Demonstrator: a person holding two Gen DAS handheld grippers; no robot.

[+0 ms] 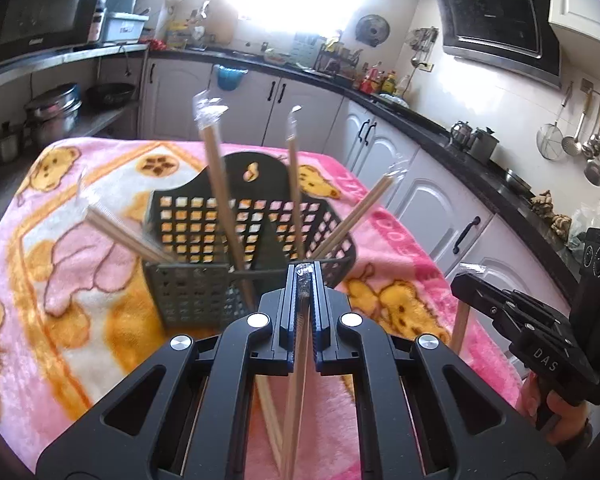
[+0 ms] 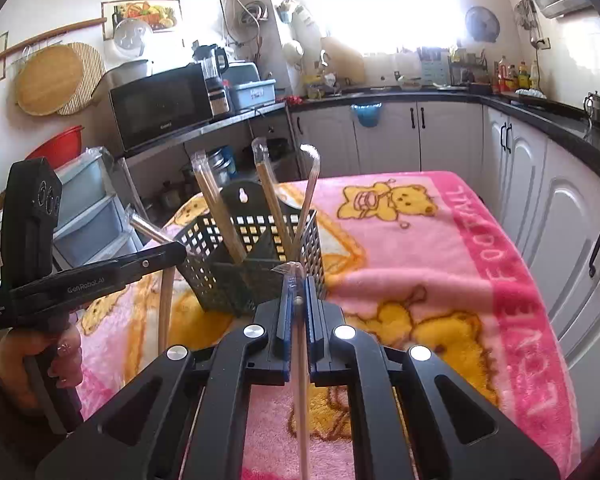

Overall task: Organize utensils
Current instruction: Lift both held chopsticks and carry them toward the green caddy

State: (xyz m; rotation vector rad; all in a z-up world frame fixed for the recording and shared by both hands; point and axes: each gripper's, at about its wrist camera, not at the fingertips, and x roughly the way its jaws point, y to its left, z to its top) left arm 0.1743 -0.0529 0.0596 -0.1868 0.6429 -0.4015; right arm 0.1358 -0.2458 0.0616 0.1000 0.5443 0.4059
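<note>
left wrist view: the left tongs [image 1: 303, 276] are clamped on a wrapped pair of chopsticks [image 1: 298, 380], whose clear wrapper tip pokes out between the pads while the wooden sticks hang down below them over the pink bear blanket [image 1: 80, 272] covering the worktop. just ahead stands a dark perforated utensil basket [image 1: 204, 280] with a divider. four more wrapped chopstick pairs stand in it: two near upright [image 1: 224, 196], one leaning left and one leaning right. at the right edge the right tongs [image 1: 470, 286] show from the side, closed on another wrapped pair [image 1: 461, 326] that hangs upright beside the blanket's edge, held by a hand [image 1: 556, 408].

right wrist view: the right tongs [image 2: 298, 298] pinch a wrapped pair [image 2: 302, 400] near its top end, the sticks dropping down toward the blanket [image 2: 440, 248]. the basket [image 2: 256, 268] sits just beyond the tips on the blanket, with wrapped pairs standing in both compartments [image 2: 220, 208]. on the left the left tongs [image 2: 176, 254] appear side-on, gripping their pair [image 2: 165, 308], which hangs down beside the basket. a hand [image 2: 40, 364] holds that tool's handle.
</note>
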